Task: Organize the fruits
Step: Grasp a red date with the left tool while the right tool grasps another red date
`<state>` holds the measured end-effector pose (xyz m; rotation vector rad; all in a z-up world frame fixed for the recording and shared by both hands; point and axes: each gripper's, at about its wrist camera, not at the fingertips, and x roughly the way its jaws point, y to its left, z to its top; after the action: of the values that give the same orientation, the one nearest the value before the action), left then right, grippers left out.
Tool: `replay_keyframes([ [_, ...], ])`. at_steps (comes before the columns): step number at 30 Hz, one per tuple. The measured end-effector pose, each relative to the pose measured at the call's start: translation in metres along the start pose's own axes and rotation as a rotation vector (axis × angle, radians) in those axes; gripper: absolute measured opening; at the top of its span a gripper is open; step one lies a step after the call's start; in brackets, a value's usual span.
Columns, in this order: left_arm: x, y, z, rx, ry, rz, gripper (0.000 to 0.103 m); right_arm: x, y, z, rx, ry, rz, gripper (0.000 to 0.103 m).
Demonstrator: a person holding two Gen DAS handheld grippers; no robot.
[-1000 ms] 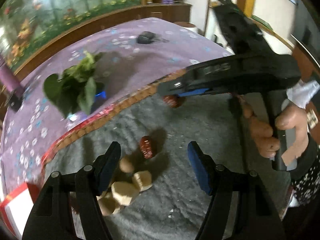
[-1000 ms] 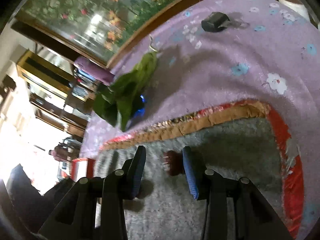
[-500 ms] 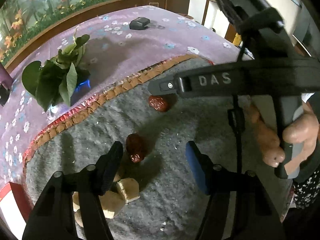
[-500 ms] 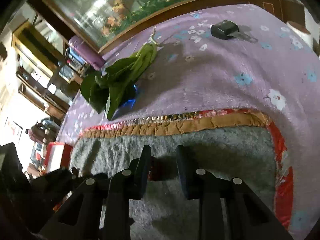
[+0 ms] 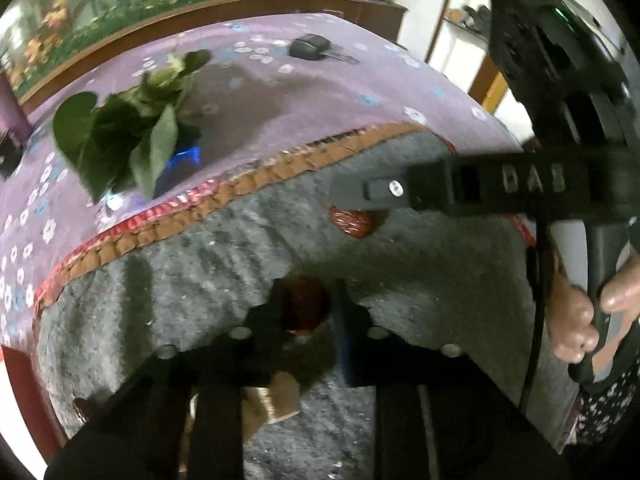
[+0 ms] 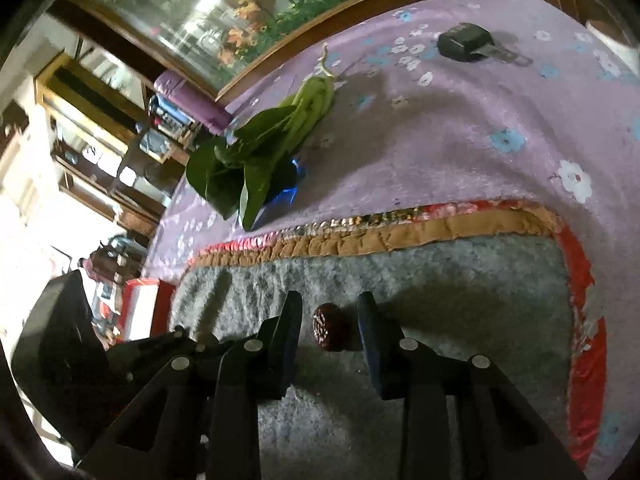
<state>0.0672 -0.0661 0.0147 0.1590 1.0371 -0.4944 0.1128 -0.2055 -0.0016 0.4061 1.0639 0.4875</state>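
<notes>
A dark red date (image 5: 304, 304) sits on the grey felt mat (image 5: 420, 280), and my left gripper (image 5: 306, 310) is shut on it. A second red date (image 6: 329, 327) lies on the same mat (image 6: 460, 280) between the fingers of my right gripper (image 6: 330, 320). Its jaws are opening, with a thin gap on each side of the fruit. In the left wrist view this second date (image 5: 352, 222) shows under the right gripper's black finger (image 5: 400, 192), which a person's hand (image 5: 572, 320) holds.
Tan chunks (image 5: 276, 400) lie under my left gripper. Leafy greens (image 5: 132, 140) (image 6: 256, 160) and a black car key (image 5: 310, 48) (image 6: 464, 42) rest on the purple flowered cloth (image 6: 480, 128). A red box (image 6: 140, 308) stands at the mat's left end.
My left gripper came down over the nearer date and closed on it. My right gripper narrowed around the farther date, then widened slightly.
</notes>
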Motion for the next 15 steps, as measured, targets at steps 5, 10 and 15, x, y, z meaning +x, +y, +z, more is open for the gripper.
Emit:
replay_keyframes([
  [5,-0.005,-0.003,-0.008,-0.019,-0.043,0.019,0.016,0.005,0.013,-0.005,-0.074,0.003,-0.075,0.032],
  [10,-0.013,-0.011,-0.017,-0.013,-0.087,0.049,0.016,0.007,0.027,-0.011,-0.170,-0.009,-0.156,0.033],
  [15,-0.031,-0.013,-0.028,-0.033,-0.156,0.055,0.016,0.013,0.044,-0.023,-0.321,-0.043,-0.308,0.019],
])
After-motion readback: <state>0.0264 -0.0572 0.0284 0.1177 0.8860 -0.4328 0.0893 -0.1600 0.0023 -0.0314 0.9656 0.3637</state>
